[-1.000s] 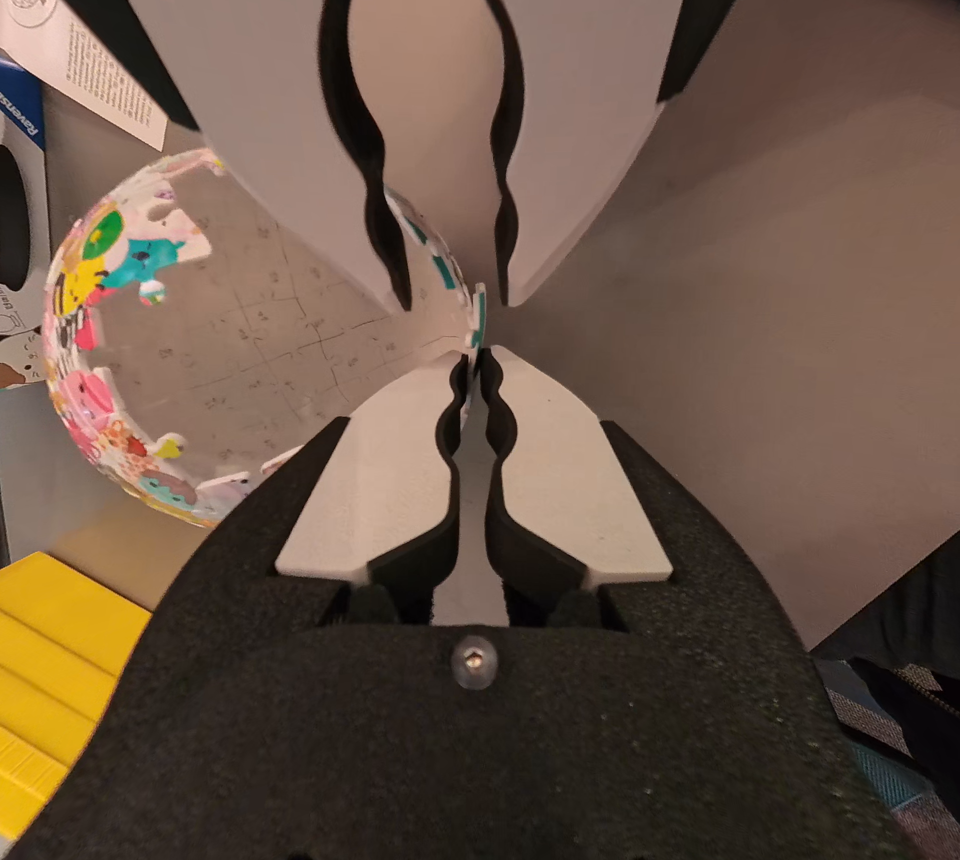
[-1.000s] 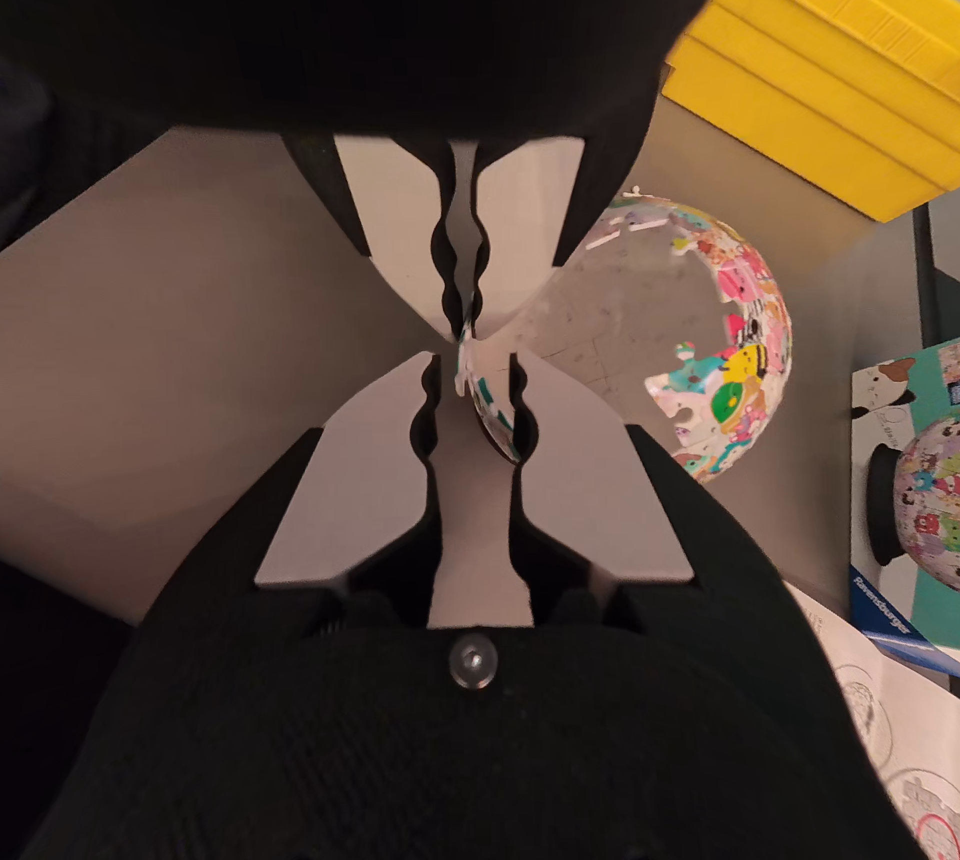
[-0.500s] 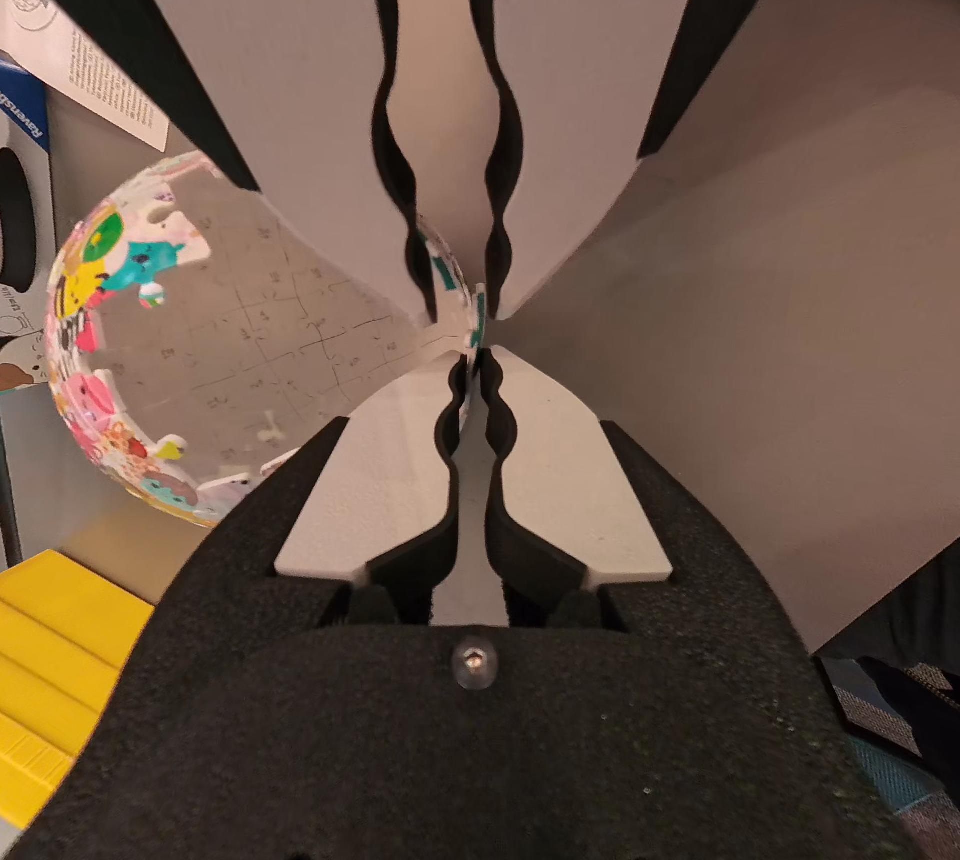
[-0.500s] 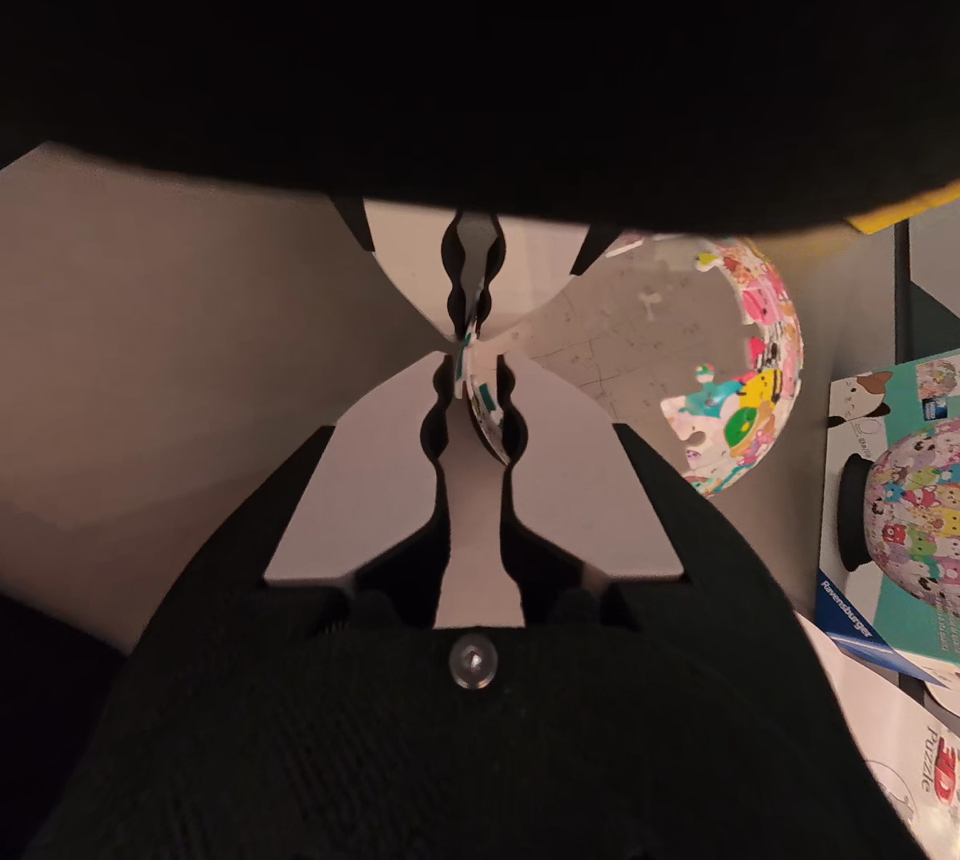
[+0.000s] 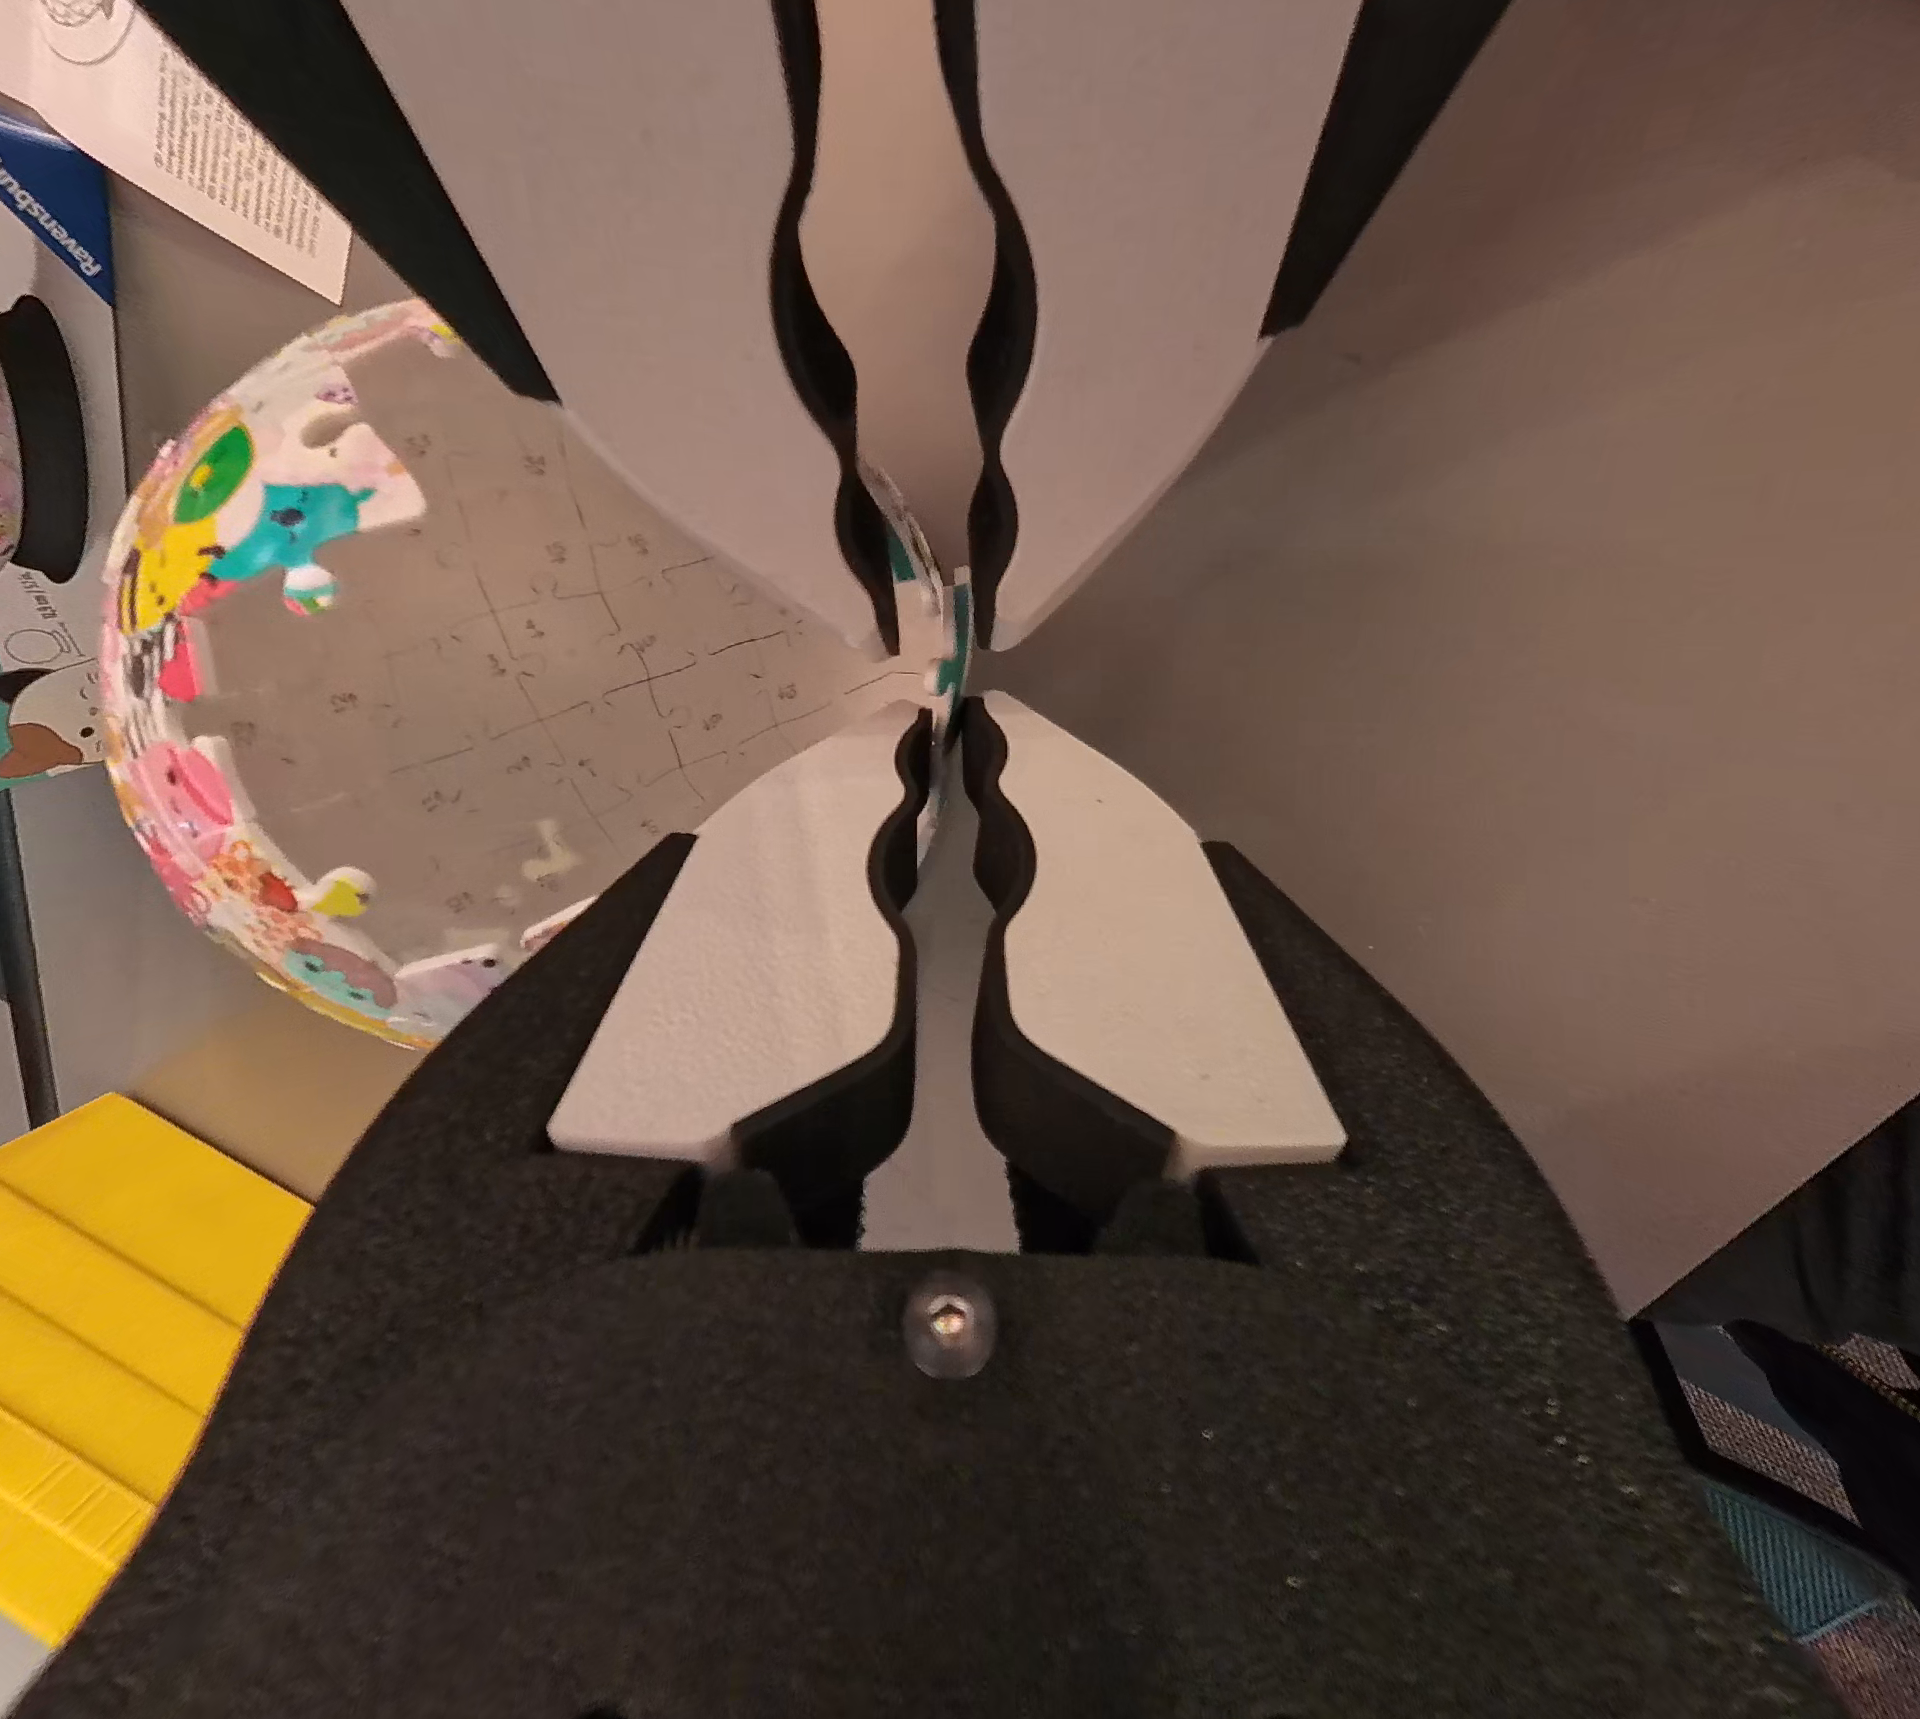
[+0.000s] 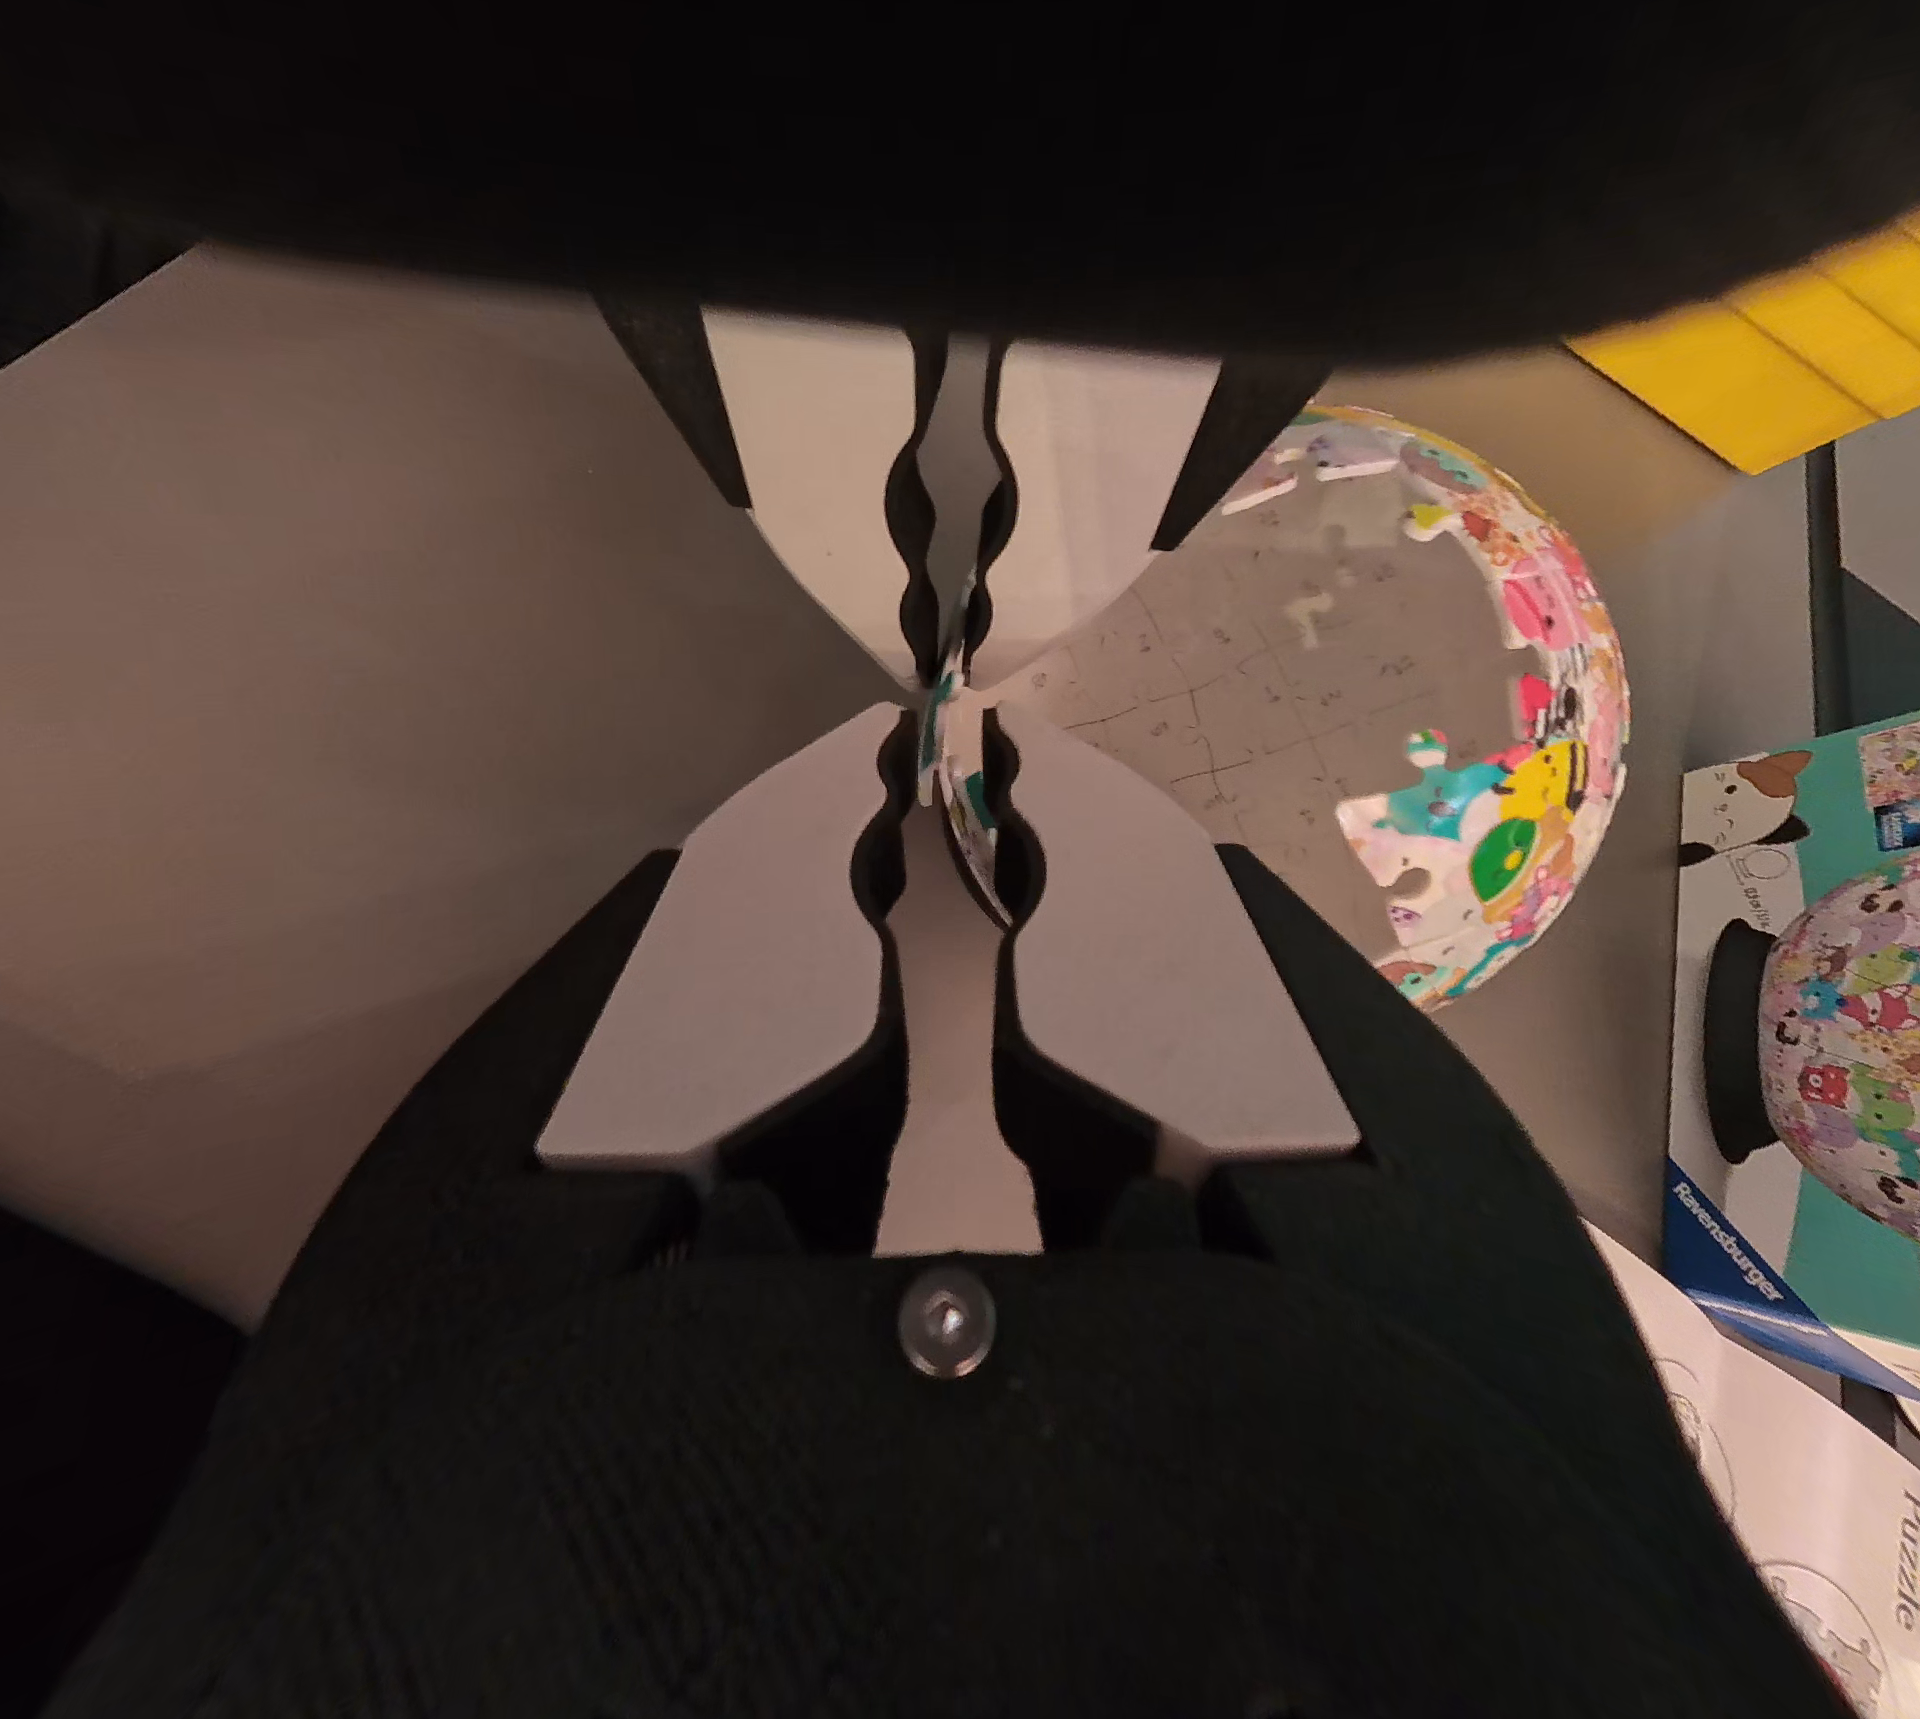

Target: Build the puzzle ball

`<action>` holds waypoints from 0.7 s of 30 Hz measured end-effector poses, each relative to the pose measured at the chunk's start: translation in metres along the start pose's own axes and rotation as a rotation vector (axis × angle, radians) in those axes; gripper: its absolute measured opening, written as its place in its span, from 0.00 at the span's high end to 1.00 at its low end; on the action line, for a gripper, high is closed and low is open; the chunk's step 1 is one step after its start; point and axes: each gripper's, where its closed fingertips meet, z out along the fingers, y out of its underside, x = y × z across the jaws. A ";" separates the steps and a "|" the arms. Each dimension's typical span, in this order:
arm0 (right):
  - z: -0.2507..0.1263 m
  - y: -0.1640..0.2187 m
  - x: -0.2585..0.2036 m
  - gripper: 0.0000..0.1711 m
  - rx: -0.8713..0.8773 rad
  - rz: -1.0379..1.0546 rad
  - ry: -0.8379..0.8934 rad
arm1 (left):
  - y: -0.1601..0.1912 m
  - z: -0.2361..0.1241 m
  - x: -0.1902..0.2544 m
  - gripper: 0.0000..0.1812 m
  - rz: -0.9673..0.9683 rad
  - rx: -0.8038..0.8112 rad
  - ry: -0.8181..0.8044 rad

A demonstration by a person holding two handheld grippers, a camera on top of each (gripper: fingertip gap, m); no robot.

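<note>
The half-built puzzle ball (image 5: 468,682) is an open shell, with colourful cartoon figures outside and grey numbered backs inside. It also shows in the right wrist view (image 6: 1299,703). My left gripper (image 5: 940,719) is shut on a teal-and-white puzzle piece (image 5: 954,625), held edge-on at the ball's rim. My right gripper (image 6: 951,729) faces it tip to tip. Its fingers are closed around the rim (image 6: 977,828) and the piece (image 6: 932,750). The opposite gripper fills the top of each view: the left (image 6: 951,677) and the right (image 5: 935,635).
A yellow ribbed bin (image 5: 94,1306) lies beyond the ball and also shows in the right wrist view (image 6: 1766,350). The puzzle's box (image 6: 1829,994) and a printed paper sheet (image 6: 1818,1513) lie beside the ball. The grey table (image 5: 1507,734) lies under both grippers. Less than 4 cm separates the two grippers' tips.
The right gripper's fingers have closed in from a wide gap onto the ball's rim. Both grippers have moved closer together. The left gripper has stayed shut.
</note>
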 end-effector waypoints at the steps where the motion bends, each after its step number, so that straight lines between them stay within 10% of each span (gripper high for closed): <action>1: 0.000 0.000 -0.001 0.93 0.002 0.001 -0.005 | 0.000 0.000 0.000 0.97 0.000 -0.001 -0.001; 21: 0.004 -0.005 0.002 0.97 0.035 0.001 0.014 | 0.001 0.000 -0.003 0.96 0.001 0.002 -0.019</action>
